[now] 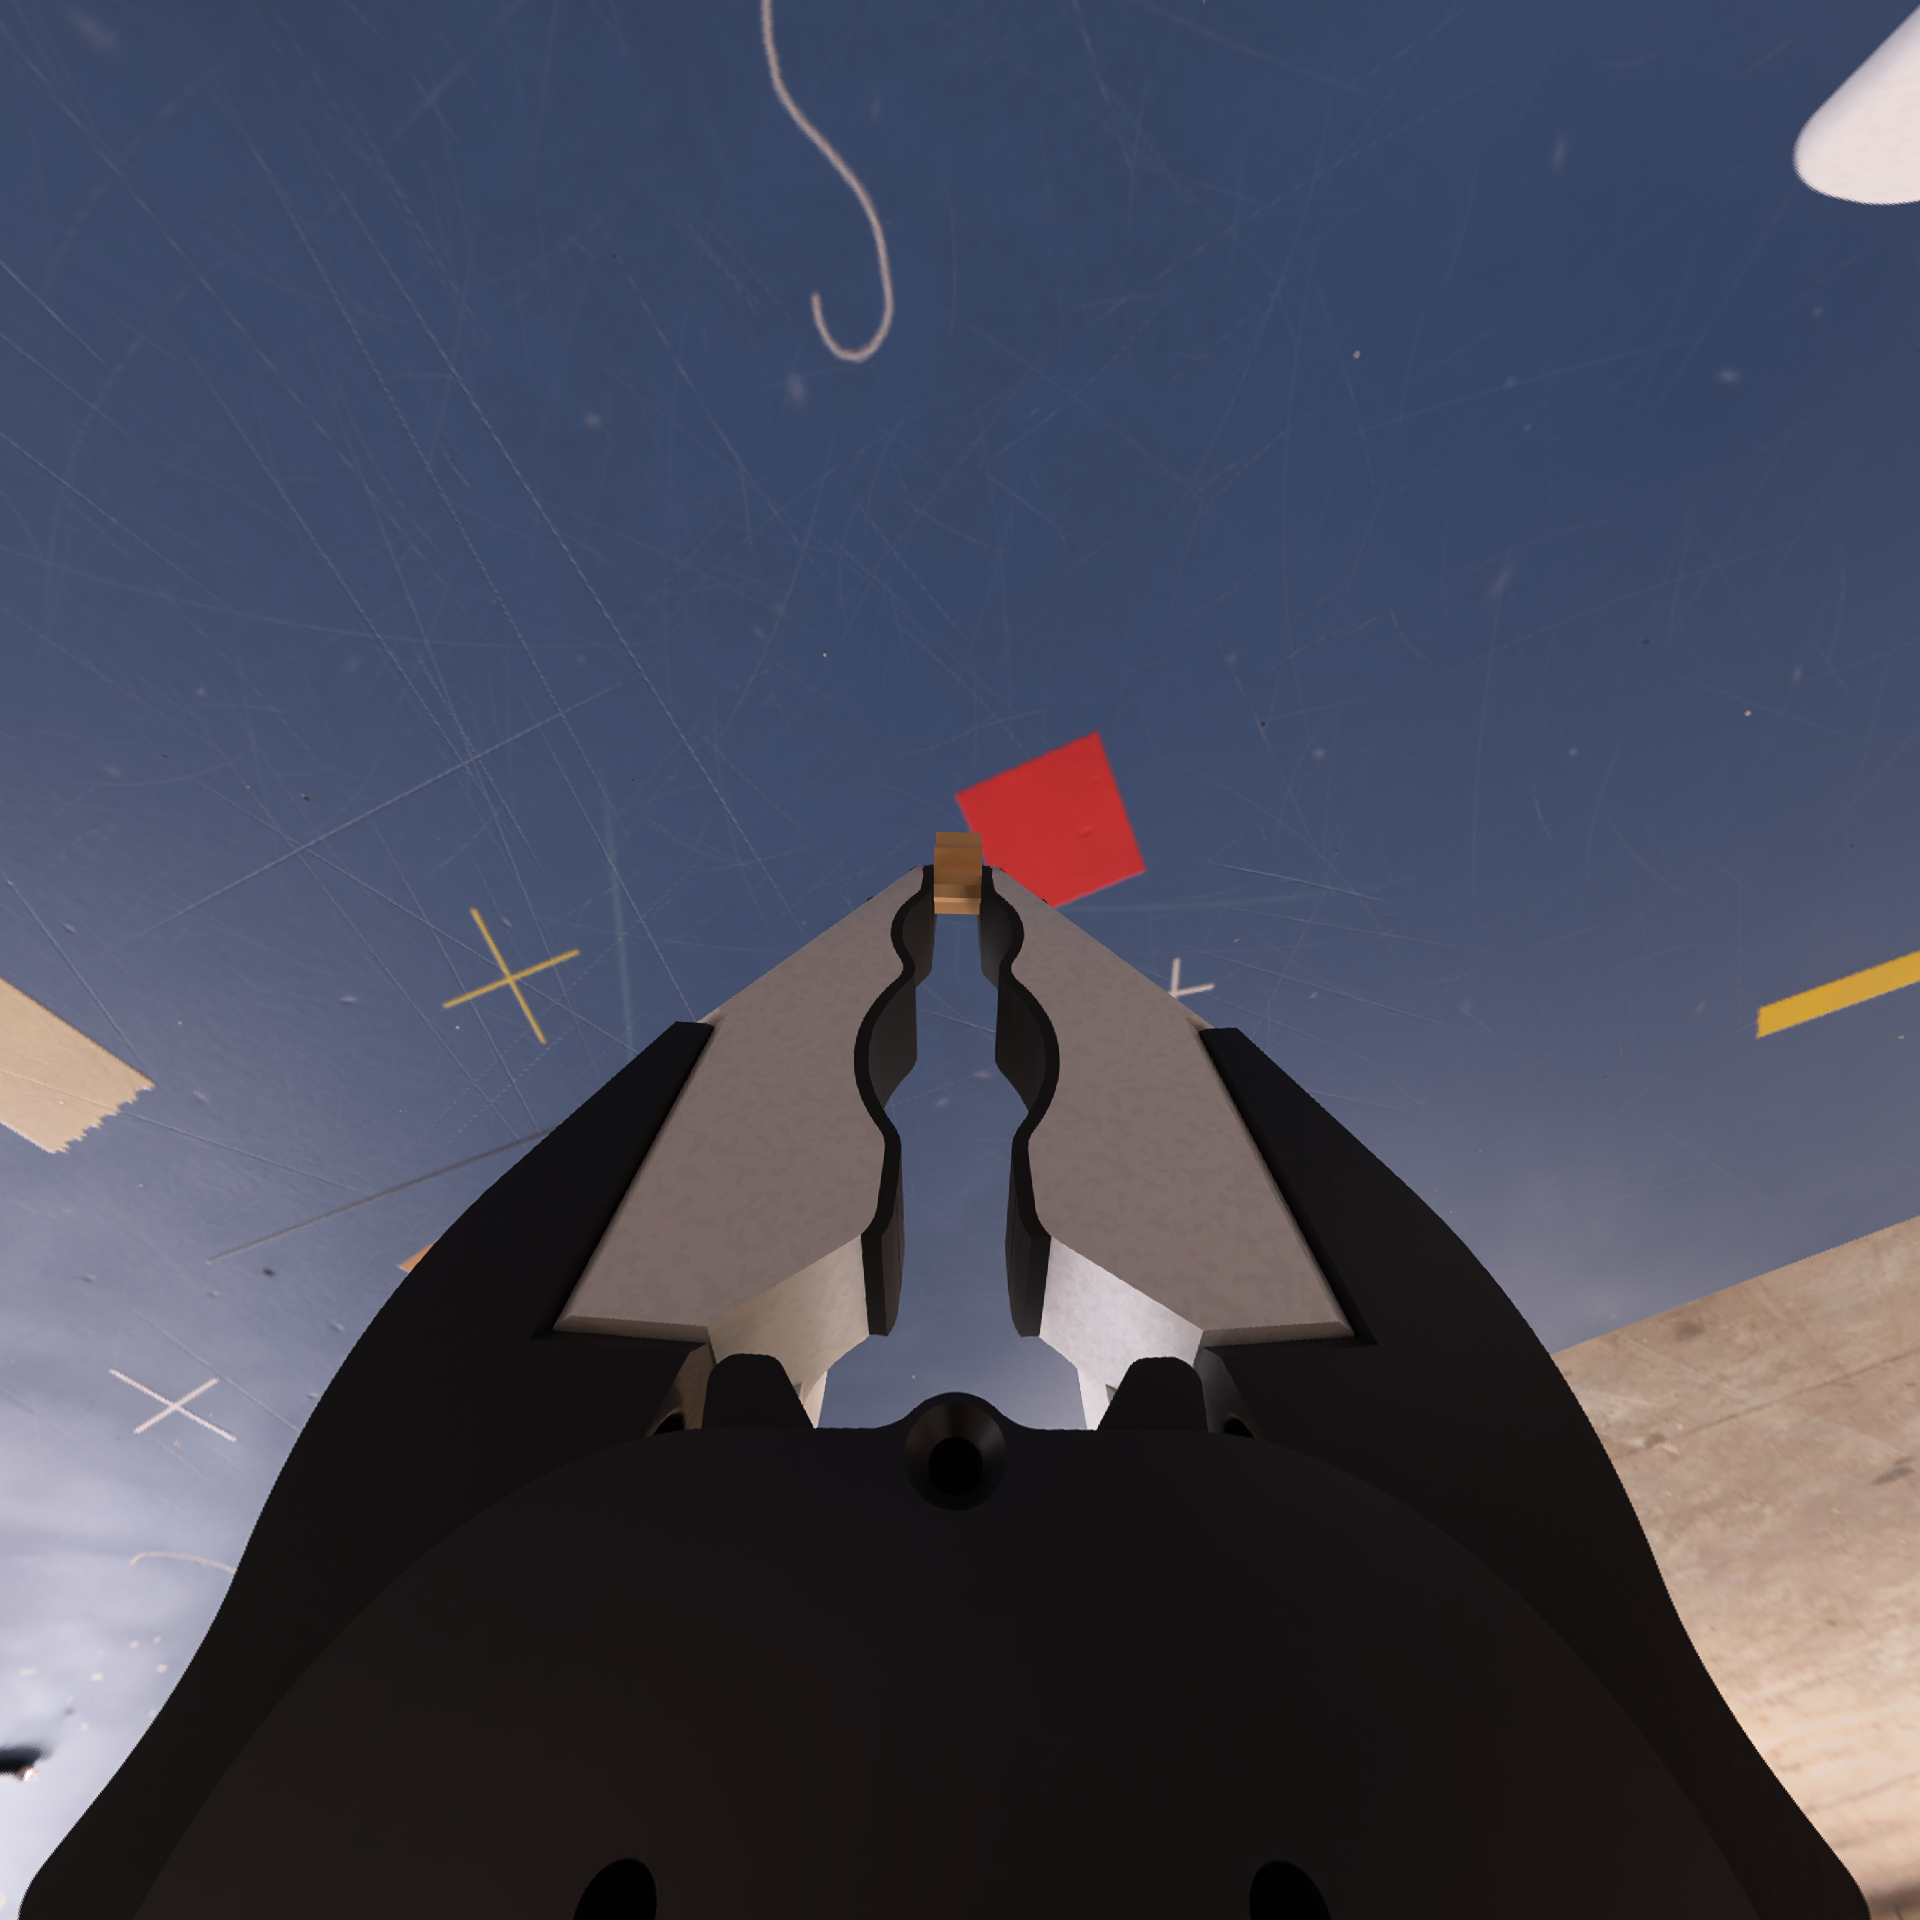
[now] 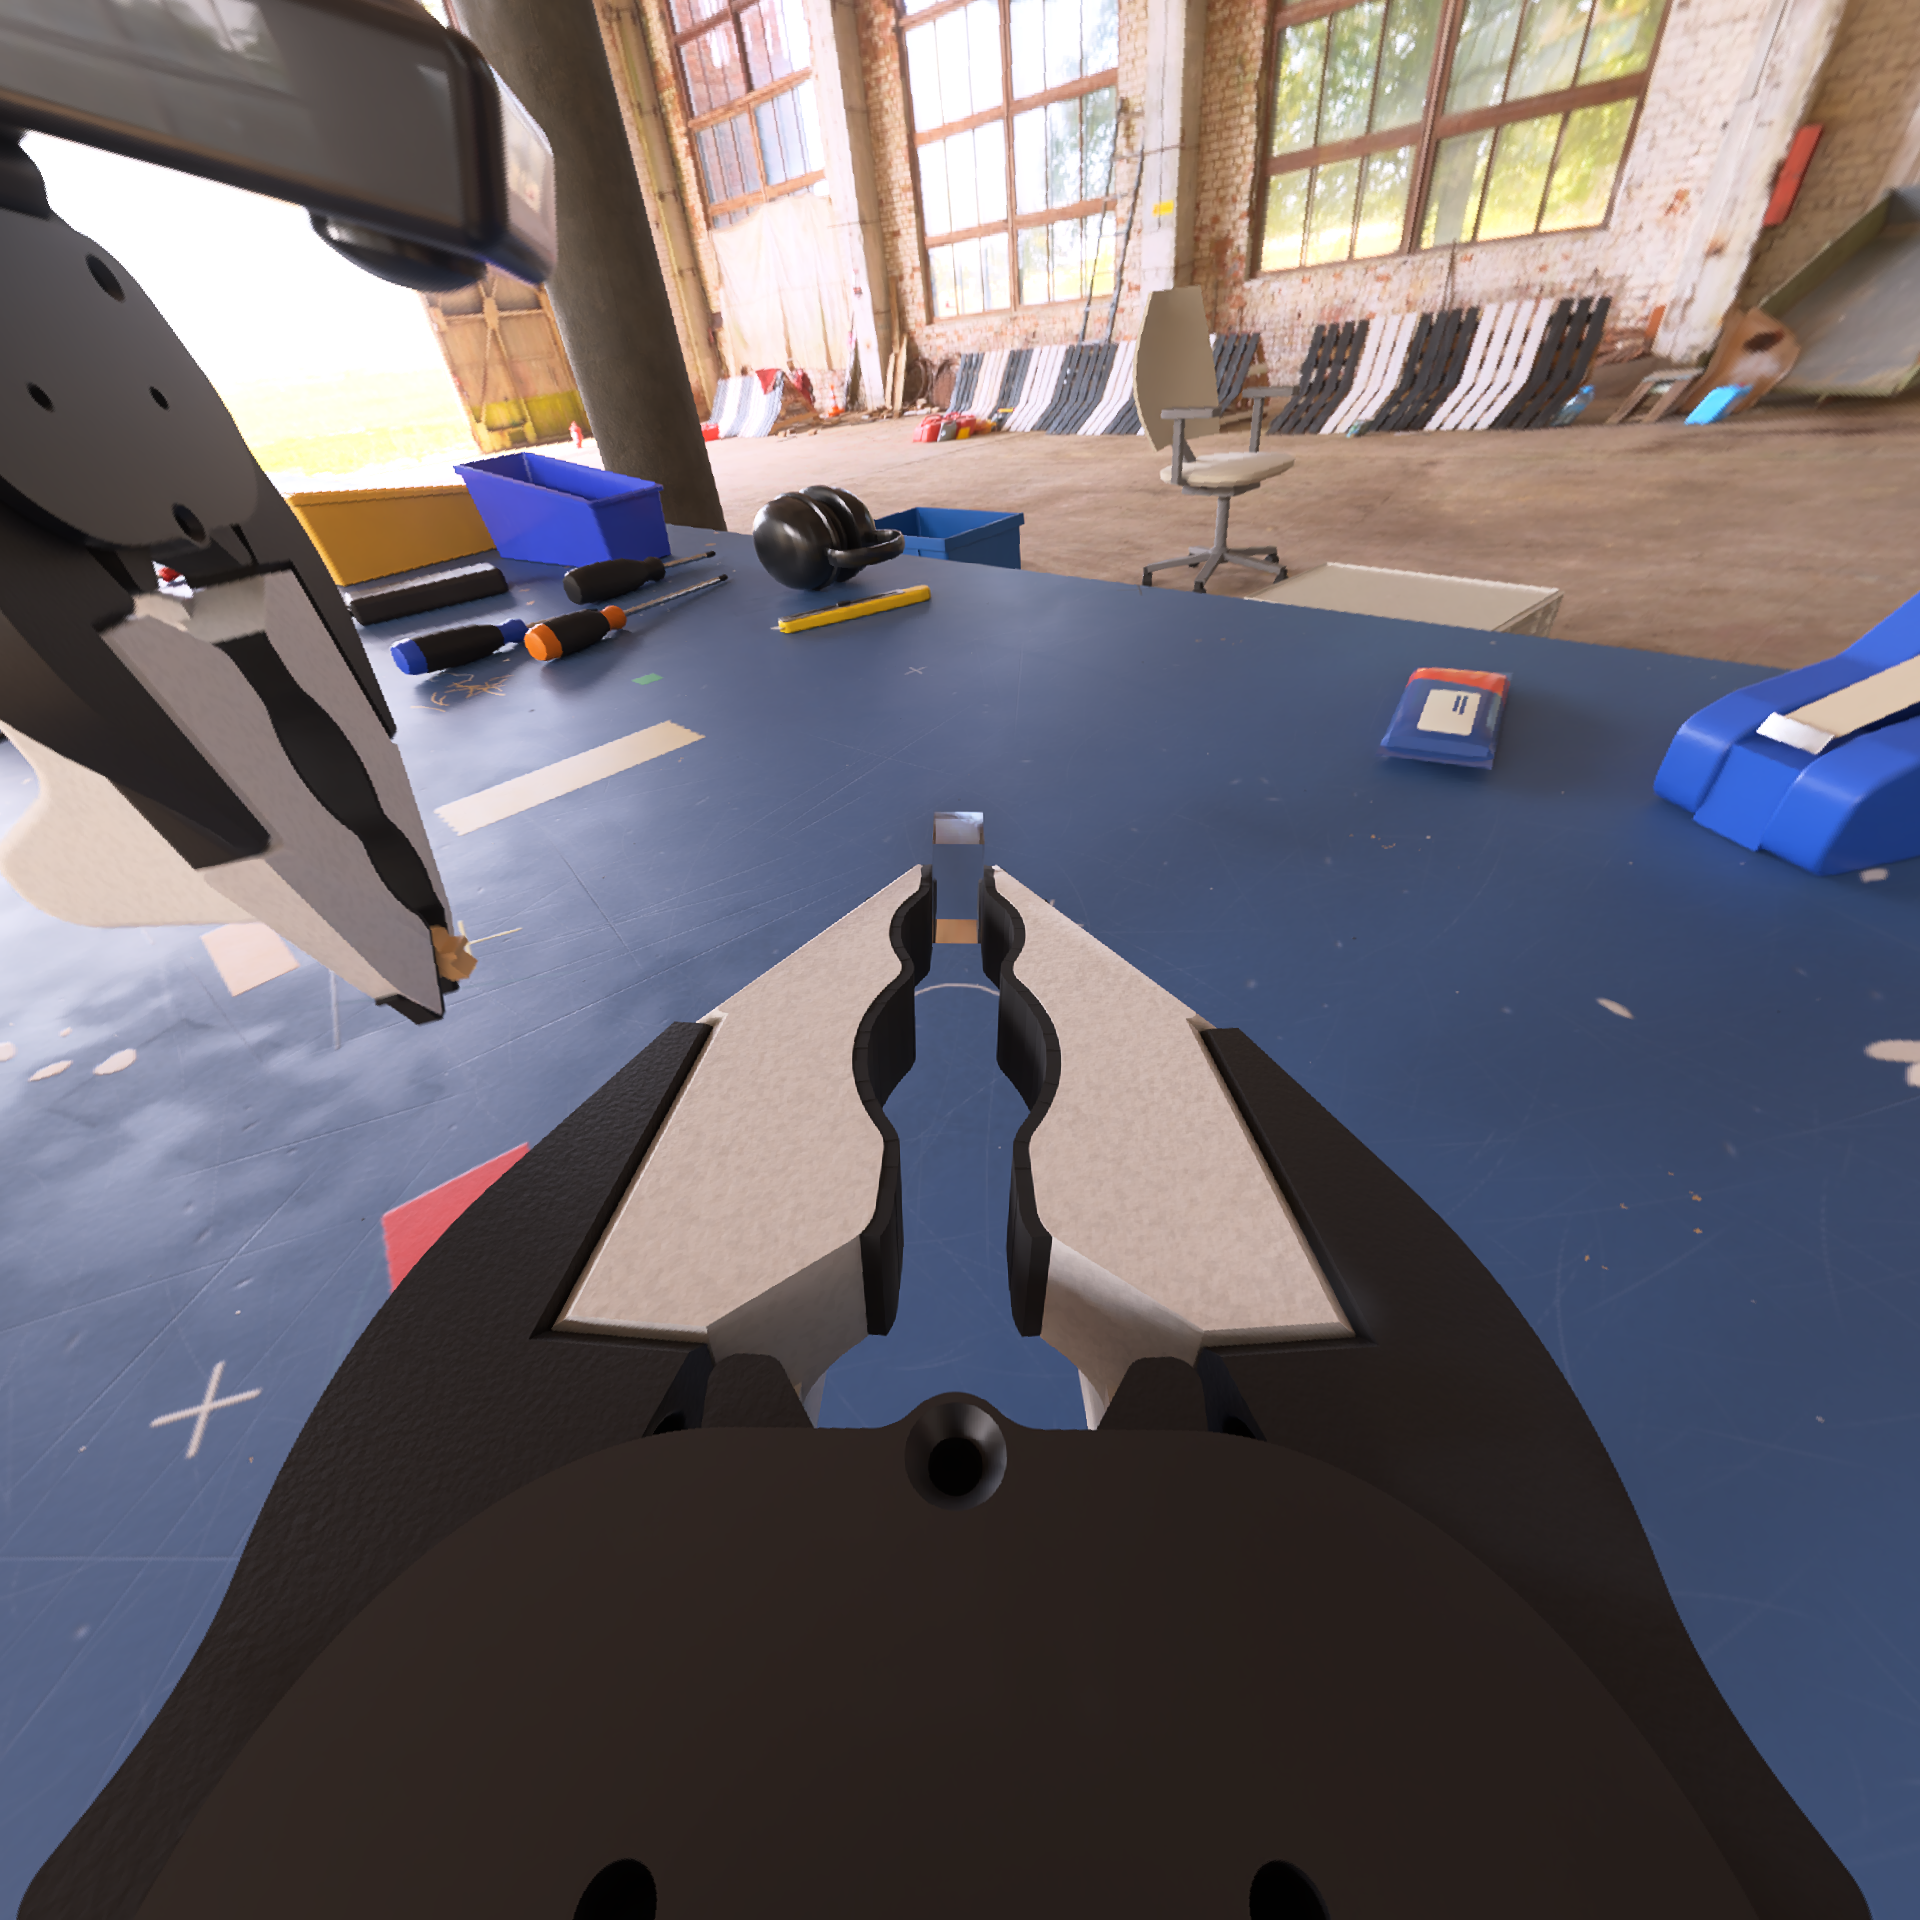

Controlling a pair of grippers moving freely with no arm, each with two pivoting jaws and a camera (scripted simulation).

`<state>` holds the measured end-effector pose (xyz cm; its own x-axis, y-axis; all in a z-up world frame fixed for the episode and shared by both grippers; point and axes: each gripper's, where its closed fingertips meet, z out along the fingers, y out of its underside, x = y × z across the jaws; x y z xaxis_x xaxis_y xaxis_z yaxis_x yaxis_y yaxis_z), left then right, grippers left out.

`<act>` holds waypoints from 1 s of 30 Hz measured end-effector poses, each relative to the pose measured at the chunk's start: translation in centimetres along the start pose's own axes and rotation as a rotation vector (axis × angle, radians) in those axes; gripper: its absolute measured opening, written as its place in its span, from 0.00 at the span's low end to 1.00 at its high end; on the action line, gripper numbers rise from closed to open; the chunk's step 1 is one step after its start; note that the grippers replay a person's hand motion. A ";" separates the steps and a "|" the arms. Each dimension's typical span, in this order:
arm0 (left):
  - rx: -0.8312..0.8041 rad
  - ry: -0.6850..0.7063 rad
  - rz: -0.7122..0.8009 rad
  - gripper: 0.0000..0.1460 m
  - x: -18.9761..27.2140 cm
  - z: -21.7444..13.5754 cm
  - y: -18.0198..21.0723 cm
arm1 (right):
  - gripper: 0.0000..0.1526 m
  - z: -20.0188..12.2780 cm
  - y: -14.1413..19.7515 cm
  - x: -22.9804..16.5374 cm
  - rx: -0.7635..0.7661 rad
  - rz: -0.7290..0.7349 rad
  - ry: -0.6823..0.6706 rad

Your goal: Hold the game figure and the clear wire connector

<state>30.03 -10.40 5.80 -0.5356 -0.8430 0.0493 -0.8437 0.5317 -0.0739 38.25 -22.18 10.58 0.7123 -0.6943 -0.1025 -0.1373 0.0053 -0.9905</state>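
So the left gripper has its tips pinched on the figure, a tiny tan piece sticking out just past the fingertips. It's held up off the blue table, camera pointing almost straight down, with a red square on the surface right behind it. From the right wrist view the same gripper hangs in from the upper left, and the figure shows as a tan nub at its tips, clear of the table.

The right gripper is clamped on the connector, a see-through block poking up between its tips, with what looks like a tan strip at its lower end, though it's hard to be sure through the clear plastic. Also off the table.

Further back: screwdrivers, black earmuffs, a yellow knife, a blue bin, and a blue packet off to the right. Tape strip lies flat between the two grippers.
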 end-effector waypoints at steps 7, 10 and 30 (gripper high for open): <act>-0.079 -0.035 -0.018 0.05 0.4 0.7 -0.2 | 0.05 0.1 0.3 0.5 -0.019 0.039 0.006; -0.086 -0.046 -0.021 0.05 0.4 0.5 -0.4 | 0.05 0.1 0.4 0.4 -0.027 0.019 0.014; -0.171 -0.076 0.002 0.05 0.5 0.8 -0.8 | 0.05 -0.2 0.2 0.7 -0.007 0.048 0.010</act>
<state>30.45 -11.34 5.10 -0.5389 -0.8420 -0.0265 -0.8397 0.5344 0.0971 38.59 -22.76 10.30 0.6977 -0.7007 -0.1489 -0.1760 0.0338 -0.9838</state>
